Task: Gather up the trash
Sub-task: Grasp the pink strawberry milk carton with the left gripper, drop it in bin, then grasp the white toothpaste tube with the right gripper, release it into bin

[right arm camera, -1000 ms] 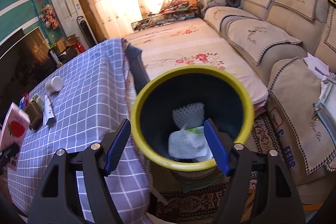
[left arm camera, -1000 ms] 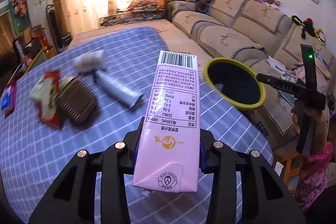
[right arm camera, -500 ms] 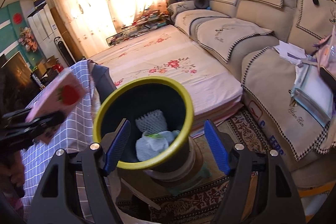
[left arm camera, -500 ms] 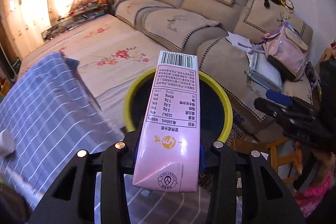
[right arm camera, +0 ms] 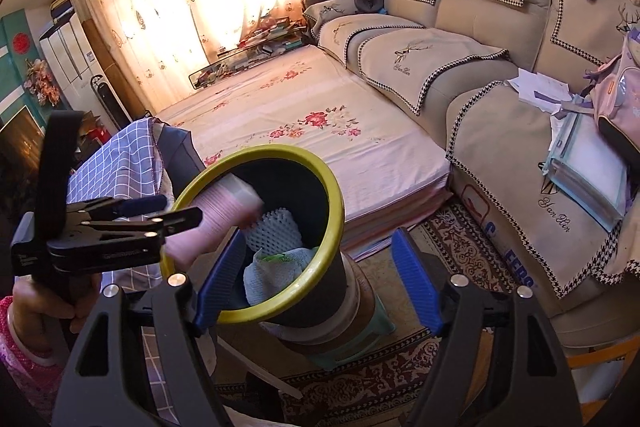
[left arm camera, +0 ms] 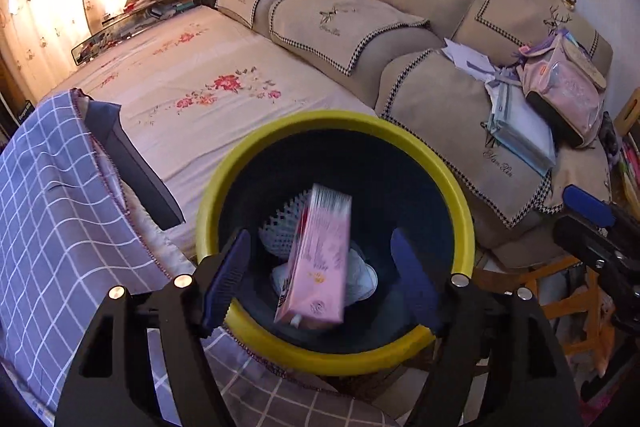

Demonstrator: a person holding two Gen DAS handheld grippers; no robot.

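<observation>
- Left gripper, lower centre of the left wrist view: jaws opening, pads clear on both sides of the pink carton, which hangs blurred between them and is gripped by neither.
- Right gripper, lower centre of the right wrist view: jaws spreading slightly, wide apart and holding nothing; its left blue pad overlaps the near rim of the bin in the picture, and contact cannot be judged.
- Pink carton, centre of the left wrist view: inside the mouth of the yellow-rimmed bin, above the white foam net and pale crumpled wrapper at the bottom. In the right wrist view it crosses the left rim at a slant.
- Risk 1: the slanted carton may catch the rim and tip out onto the carpet, since its lower end appears to sit near the lip.
- Risk 2: the bin stands tilted on a small stand; a knock from either gripper could topple it.
- Risk 3: the two grippers are close together at the bin, so they may collide.
- Count: two grippers, one carton, one bin, one foam net, one crumpled wrapper.
- Farther off: checked tablecloth at left, floral mattress mid-frame, sofa at top.
</observation>
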